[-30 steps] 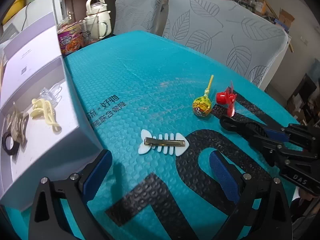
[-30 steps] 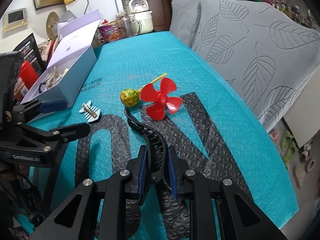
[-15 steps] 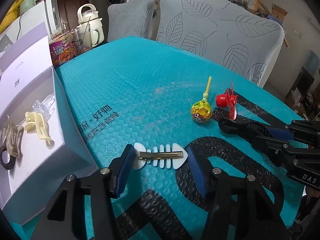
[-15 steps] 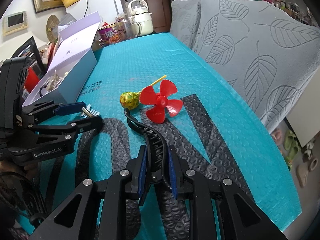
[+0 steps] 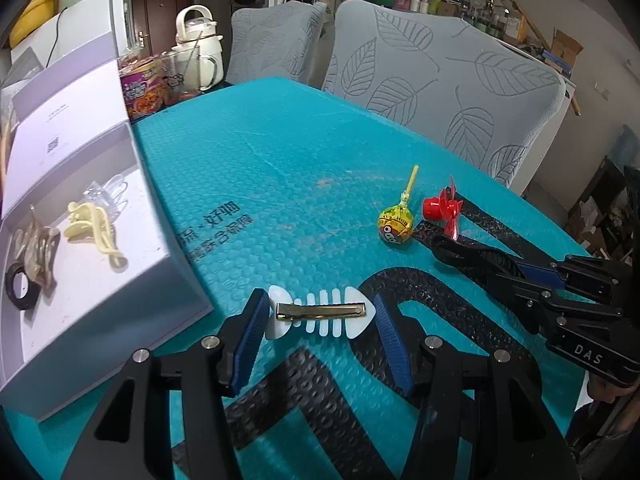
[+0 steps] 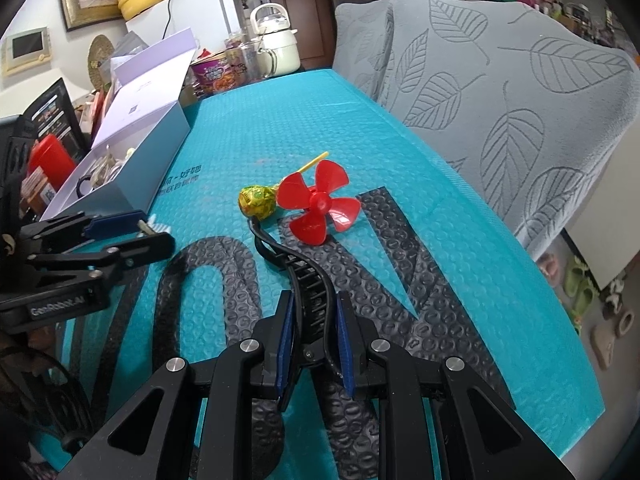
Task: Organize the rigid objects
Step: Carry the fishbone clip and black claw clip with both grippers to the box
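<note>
Left hand-held gripper (image 5: pixel 318 314) astride hair clip (image 5: pixel 321 311)

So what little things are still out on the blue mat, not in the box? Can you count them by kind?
Hair clips: 2, the white fishbone clip between the left gripper fingers and the black comb clip in the right gripper
Lollipops: 1
Red propellers: 1
Total: 4

white fishbone hair clip (image 5: pixel 321 314) flat on mat, near box (image 5: pixel 100 312).
</note>
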Tool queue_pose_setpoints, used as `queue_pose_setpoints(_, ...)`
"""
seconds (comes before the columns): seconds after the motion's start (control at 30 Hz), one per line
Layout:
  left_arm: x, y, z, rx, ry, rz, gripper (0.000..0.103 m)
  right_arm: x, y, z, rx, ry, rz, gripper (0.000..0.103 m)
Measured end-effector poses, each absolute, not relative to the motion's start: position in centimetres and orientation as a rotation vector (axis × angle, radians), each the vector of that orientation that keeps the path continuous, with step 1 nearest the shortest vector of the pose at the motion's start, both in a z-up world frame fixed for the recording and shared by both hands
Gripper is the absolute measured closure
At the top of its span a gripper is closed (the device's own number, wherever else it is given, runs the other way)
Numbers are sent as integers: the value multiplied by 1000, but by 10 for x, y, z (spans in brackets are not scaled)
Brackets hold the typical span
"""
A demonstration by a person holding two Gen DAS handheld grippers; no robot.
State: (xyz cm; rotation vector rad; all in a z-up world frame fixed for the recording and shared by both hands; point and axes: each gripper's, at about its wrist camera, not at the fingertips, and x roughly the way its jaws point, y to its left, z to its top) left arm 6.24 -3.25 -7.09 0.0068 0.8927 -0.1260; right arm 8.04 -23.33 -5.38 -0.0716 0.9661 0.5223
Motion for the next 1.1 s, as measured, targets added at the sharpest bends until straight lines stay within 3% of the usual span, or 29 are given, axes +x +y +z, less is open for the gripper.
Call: queue_pose_setpoints(1.1,-24,30,-42,-80,835,84,49,30,-150,-27,-149,897,751,83)
